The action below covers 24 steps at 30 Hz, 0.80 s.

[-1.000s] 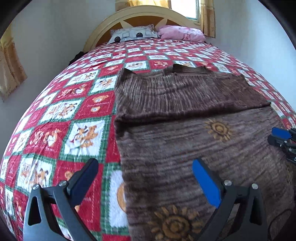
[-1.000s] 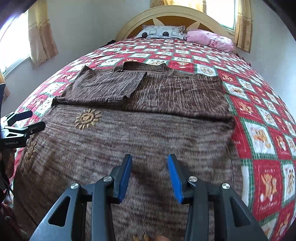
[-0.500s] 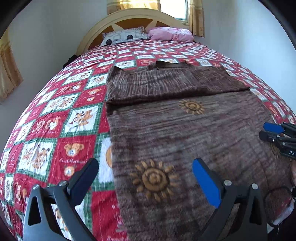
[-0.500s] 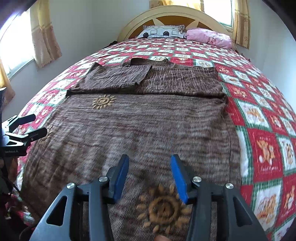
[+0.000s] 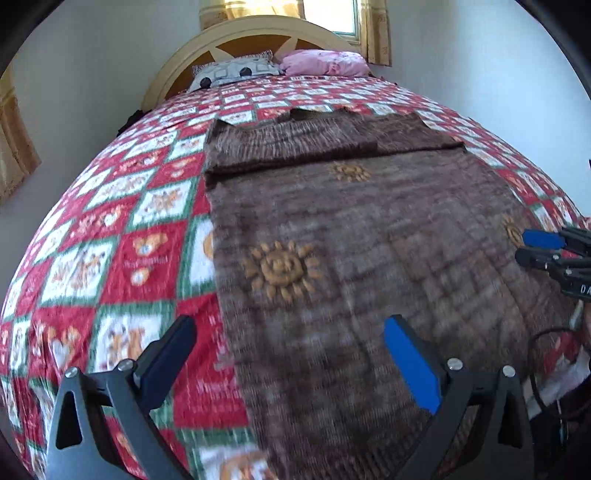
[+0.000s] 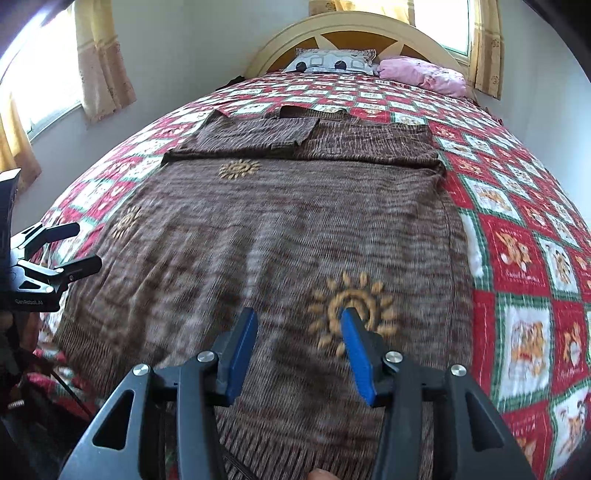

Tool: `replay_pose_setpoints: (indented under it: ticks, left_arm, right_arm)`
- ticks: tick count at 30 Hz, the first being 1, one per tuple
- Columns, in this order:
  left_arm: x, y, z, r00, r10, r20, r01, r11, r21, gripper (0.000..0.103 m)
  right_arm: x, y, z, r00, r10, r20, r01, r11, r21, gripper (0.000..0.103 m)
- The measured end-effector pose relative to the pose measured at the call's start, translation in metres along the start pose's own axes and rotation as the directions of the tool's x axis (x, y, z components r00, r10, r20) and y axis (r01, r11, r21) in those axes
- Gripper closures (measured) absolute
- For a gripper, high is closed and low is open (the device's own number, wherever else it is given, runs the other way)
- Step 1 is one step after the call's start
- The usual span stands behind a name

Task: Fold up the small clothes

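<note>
A brown knitted sweater with orange sun motifs lies flat on the bed, both sleeves folded across its chest at the far end. It also shows in the right wrist view. My left gripper is open and empty, above the sweater's left edge near the hem. It also shows at the left edge of the right wrist view. My right gripper is open and empty, above the hem near a sun motif. It also shows at the right edge of the left wrist view.
The bed has a red, green and white patchwork bedspread with bear pictures. A patterned pillow and a pink pillow lie by the headboard. Walls and curtained windows stand on both sides.
Both grippers have pulled back toward the foot of the bed, so more of the sweater's lower body and hem is in view. Both stay open and empty.
</note>
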<state>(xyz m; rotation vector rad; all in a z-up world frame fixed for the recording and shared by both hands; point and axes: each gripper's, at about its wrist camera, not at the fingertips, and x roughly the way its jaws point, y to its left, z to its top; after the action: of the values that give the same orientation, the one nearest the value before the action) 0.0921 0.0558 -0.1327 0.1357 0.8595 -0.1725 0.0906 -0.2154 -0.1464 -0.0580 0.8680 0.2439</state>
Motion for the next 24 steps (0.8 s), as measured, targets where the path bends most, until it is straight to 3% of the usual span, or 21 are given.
replay_pose_setpoints:
  ticks: [24]
  left_arm:
    - [-0.011, -0.017, -0.039, 0.997, -0.008, -0.071, 0.009, 1.000, 0.016, 0.000]
  right_arm:
    - [-0.041, 0.010, -0.052, 1.000, -0.019, -0.001, 0.019, 1.000, -0.015, 0.054]
